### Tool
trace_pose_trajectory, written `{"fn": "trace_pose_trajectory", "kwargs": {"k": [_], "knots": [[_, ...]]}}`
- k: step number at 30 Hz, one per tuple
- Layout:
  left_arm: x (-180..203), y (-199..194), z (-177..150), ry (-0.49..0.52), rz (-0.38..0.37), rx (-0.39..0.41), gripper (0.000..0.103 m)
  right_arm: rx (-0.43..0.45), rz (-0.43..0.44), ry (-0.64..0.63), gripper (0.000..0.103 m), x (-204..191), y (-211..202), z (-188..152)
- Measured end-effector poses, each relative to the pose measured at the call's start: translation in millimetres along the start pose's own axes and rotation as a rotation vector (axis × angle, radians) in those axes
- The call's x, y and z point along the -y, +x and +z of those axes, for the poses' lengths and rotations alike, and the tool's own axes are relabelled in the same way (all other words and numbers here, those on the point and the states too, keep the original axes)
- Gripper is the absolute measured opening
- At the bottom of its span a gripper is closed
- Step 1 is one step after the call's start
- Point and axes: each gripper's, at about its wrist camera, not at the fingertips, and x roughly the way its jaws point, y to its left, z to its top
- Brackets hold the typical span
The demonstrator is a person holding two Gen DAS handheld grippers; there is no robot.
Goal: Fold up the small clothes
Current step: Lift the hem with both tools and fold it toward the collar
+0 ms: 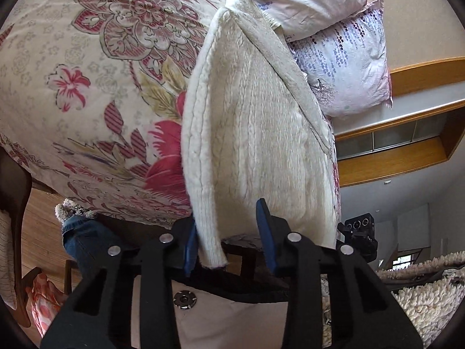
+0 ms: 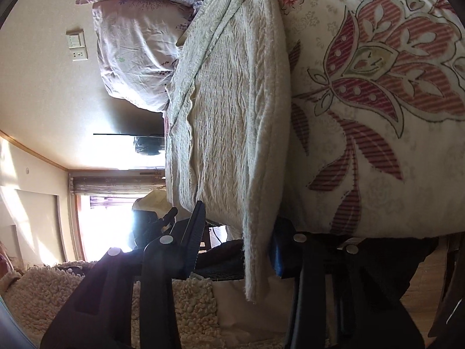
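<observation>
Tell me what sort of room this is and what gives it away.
Most likely a home bedroom: a bed under a floral quilt, stacked pillows against the wall, and a cream knitted garment laid out on the quilt.

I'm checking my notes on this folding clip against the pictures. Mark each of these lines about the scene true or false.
1. The garment being handled is a cream knitted sweater. True.
2. It lies on a plain blue sheet. False: it lies on a floral bedcover with red and pink flowers.
3. A ribbed edge of the sweater hangs between the left gripper's blue pads. True.
4. Pillows lie beyond the sweater's far end. True.
5. The right gripper has nothing between its fingers. False: a strip of the sweater hangs between them.
</observation>
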Motion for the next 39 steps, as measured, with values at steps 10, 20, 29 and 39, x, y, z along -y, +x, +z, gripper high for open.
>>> {"fn": "trace_pose_trajectory", "kwargs": {"k": [10,20,29,39], "knots": [[3.9,-3.0,4.7,0.007,-0.019,0.002,0.008,-0.032,-0.034,-0.02,0.03,-6.3,5.1,-8.0],[29.5,-23.5,44.5,0.069,-0.143,0.128,0.006,0.112,0.025,-0.135,0.006,-36.1,-21.2,10.4],[47.3,-24.9,102.5,0.09,-0.201,0.25,0.006,0.329,0.103,-0.166,0.006,-62.0,-38.2,60.9],[64.3,-3.3,162.6,0.104,-0.225,0.309,0.006,0.441,0.141,-0.168,0.006,-77.7,-25.1,111.9]]}}
